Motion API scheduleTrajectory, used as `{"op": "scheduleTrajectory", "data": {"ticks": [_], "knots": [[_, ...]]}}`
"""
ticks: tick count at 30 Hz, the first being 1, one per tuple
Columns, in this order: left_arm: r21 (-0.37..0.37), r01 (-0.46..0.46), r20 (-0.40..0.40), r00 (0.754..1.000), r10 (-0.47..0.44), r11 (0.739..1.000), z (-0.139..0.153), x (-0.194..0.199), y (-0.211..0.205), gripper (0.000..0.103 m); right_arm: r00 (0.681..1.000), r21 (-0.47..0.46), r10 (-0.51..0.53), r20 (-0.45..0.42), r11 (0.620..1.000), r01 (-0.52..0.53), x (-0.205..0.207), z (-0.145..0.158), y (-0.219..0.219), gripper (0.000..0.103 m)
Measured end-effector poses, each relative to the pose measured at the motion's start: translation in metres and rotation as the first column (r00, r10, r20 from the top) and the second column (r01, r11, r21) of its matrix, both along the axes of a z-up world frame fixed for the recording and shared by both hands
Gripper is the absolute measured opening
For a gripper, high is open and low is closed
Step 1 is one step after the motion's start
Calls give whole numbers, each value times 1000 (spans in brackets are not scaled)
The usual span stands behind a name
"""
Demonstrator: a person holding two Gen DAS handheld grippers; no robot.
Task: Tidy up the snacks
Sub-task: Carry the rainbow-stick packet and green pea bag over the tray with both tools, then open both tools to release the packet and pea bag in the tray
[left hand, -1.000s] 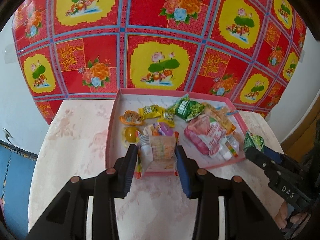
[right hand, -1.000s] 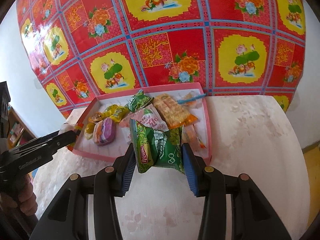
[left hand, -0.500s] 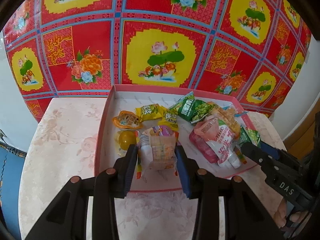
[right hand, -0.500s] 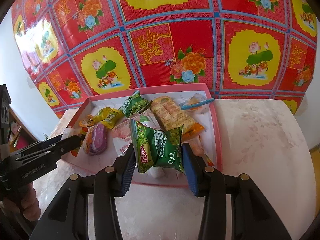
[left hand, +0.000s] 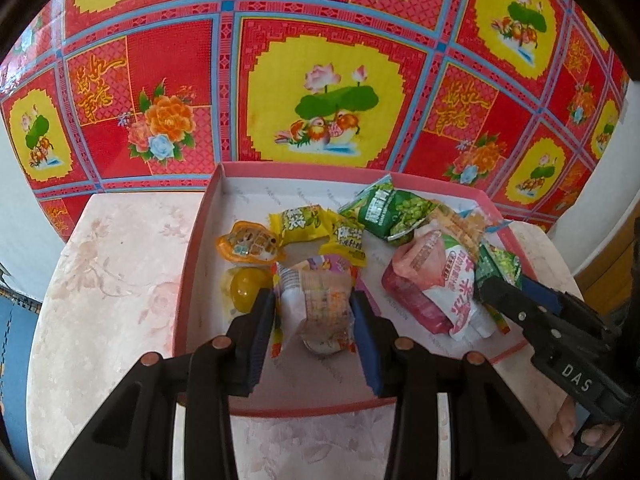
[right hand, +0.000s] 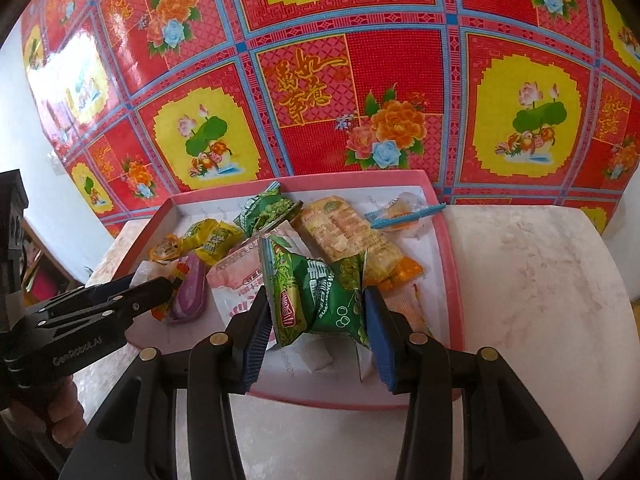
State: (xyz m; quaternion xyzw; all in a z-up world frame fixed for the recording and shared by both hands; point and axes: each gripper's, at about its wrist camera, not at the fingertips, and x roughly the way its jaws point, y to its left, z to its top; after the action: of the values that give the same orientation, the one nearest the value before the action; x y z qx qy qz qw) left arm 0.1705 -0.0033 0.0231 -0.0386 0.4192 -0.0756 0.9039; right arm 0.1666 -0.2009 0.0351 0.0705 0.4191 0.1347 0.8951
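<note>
The left gripper (left hand: 314, 316) was clamped on a crinkled clear-wrapped snack packet (left hand: 316, 304); the right gripper (right hand: 316, 320) pinched a glossy green pea packet (right hand: 320, 296). Both packets hung over the shallow pink cardboard tray (left hand: 192, 264), above loose yellow candies (left hand: 304, 222) and a pink pouch (left hand: 436, 280). The tray sat on a marbled table (right hand: 532, 288) before a red floral cloth (right hand: 320, 80).

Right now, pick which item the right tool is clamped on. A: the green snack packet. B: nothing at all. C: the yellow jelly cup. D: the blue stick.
A: in the right wrist view the right tool has both pads pressed against the green snack packet, held above the pink tray.
</note>
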Motion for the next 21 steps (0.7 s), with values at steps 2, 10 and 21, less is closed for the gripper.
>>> {"op": "scheduleTrajectory", "data": {"ticks": [2,10,21], "knots": [[-3,0,-2,1000,0,1000,-1,2,-1,41,1000,-1,0,0,1000,0,2,-1,1,46],[-23,-7,-16,1000,6,1000,2,6,1,44,1000,19,7,-6,1000,-7,3,-3,0,49],[-11,-23,-24,999,22,1000,17,-7,0,67,999,45,1,39,999,-2,-10,14,-4,60]]}}
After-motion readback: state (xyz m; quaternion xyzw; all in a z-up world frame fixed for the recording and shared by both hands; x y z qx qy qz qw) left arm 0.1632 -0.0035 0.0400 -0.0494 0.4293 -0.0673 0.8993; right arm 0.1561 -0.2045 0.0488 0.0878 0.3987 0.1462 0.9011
